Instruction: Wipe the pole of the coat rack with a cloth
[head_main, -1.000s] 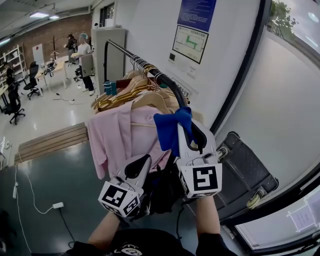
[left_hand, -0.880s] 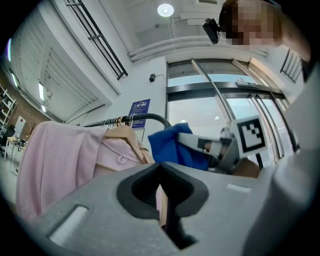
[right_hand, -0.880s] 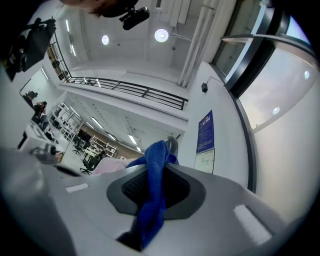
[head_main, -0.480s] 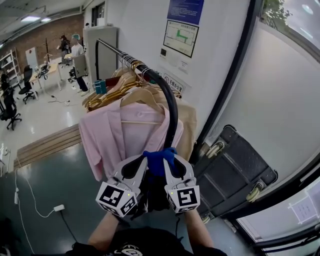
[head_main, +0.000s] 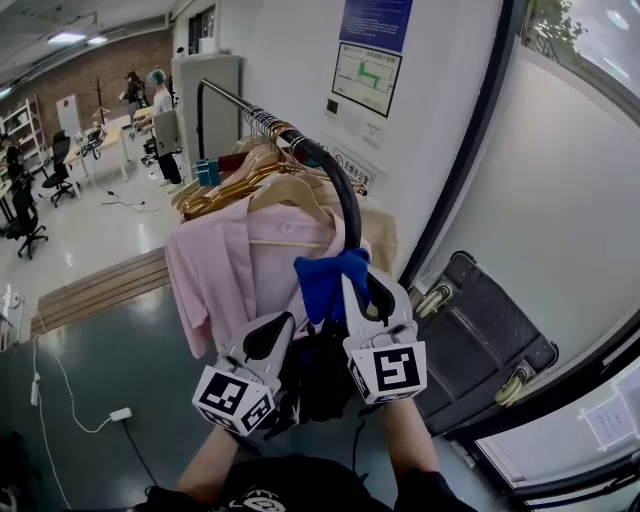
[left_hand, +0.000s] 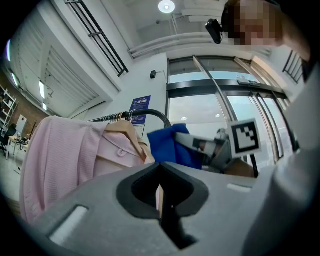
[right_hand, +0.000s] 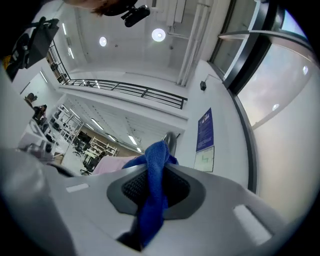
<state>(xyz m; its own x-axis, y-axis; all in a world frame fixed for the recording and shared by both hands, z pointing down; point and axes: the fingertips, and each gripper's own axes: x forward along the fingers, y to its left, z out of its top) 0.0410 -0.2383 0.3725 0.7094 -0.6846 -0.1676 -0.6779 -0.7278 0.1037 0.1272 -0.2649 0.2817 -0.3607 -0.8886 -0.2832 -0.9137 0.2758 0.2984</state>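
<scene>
two claws, one cloth, one rack. the right claw (head_main: 358, 290) is clamped shut on a bunched blue cloth (head_main: 325, 280) – in the right gripper view the cloth (right_hand: 152, 195) fills the slot between the pads and runs lengthwise along the jaws, its free end sticking out past the tips towards the pole (right_hand: 171, 141). the left claw (head_main: 280, 330) sits lower and to the left, its jaws drawn together to a thin slit with nothing between them; the left gripper view (left_hand: 160, 187) shows only that narrow gap.

the black metal pole of the coat rack (head_main: 345, 200) has its long top bar running away from the person towards the far left, then bends in a curve at the near end and drops downward. the cloth lies against that down-going part, just below the bend, covering the pole there, while the right claw points up and away at it.

on the bar hang a row of wooden hangers (head_main: 240, 185) – too crowded to count – with one pale pink shirt (head_main: 220, 270) nearest and one beige garment (head_main: 385, 230) behind the pole. one black ribbed case (head_main: 480, 345) lies on the floor by the wall to the right. two posters are on the white wall, and two people stand far off at the left.
</scene>
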